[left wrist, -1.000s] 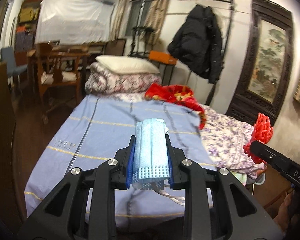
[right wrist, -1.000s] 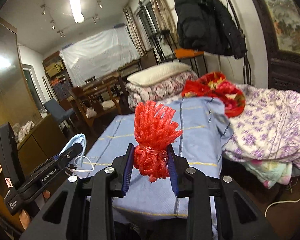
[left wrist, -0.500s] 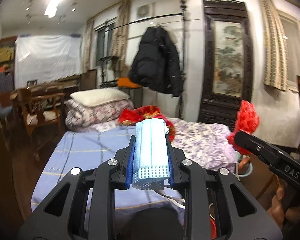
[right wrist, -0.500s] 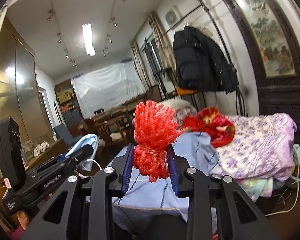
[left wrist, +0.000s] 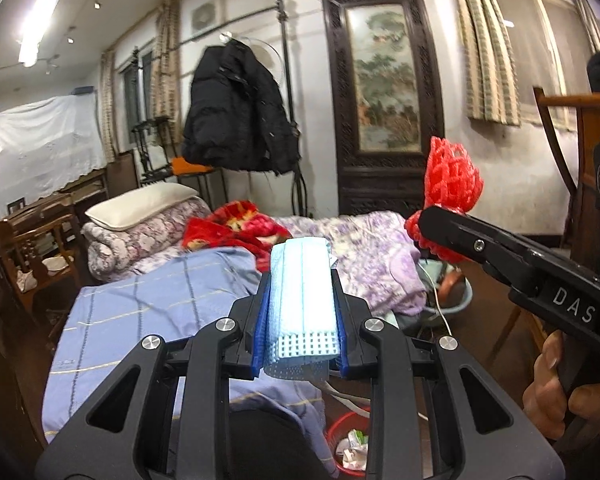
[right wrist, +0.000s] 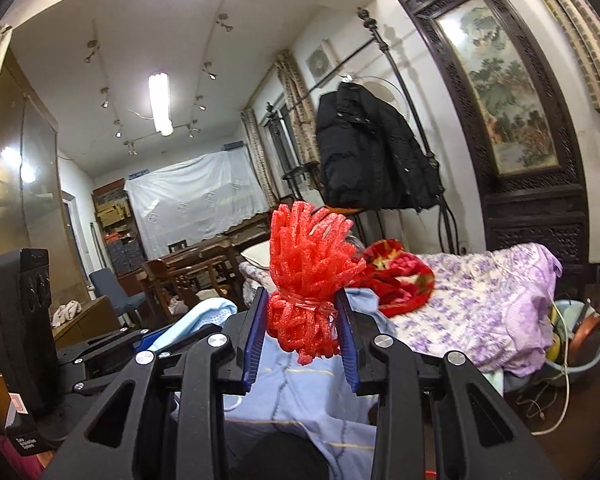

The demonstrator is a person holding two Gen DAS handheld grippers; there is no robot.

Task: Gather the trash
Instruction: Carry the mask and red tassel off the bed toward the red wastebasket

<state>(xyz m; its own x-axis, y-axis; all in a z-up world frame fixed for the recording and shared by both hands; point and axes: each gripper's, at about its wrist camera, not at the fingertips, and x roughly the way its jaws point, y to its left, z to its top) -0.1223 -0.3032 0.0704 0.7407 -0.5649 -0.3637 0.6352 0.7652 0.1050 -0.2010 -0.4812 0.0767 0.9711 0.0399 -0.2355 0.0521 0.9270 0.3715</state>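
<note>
Both loads look ready to drop: judging by the red waste basket [left wrist: 350, 446] low in the left view, tip each gripper down over its rim before letting go, mask first. Left gripper [left wrist: 300, 328] jaws clamp a folded pale-blue face mask [left wrist: 302, 300], pleated, ear loop dangling; right gripper [right wrist: 302, 332] jaws clamp a bunched red foam net [right wrist: 306, 264], tied at the waist. Beyond lies the bed [left wrist: 156, 304].

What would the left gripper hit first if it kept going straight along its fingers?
Likely the purple floral quilt on the bed. The left gripper, shut on the blue face mask, points just over the blue sheet; depth is unclear.
</note>
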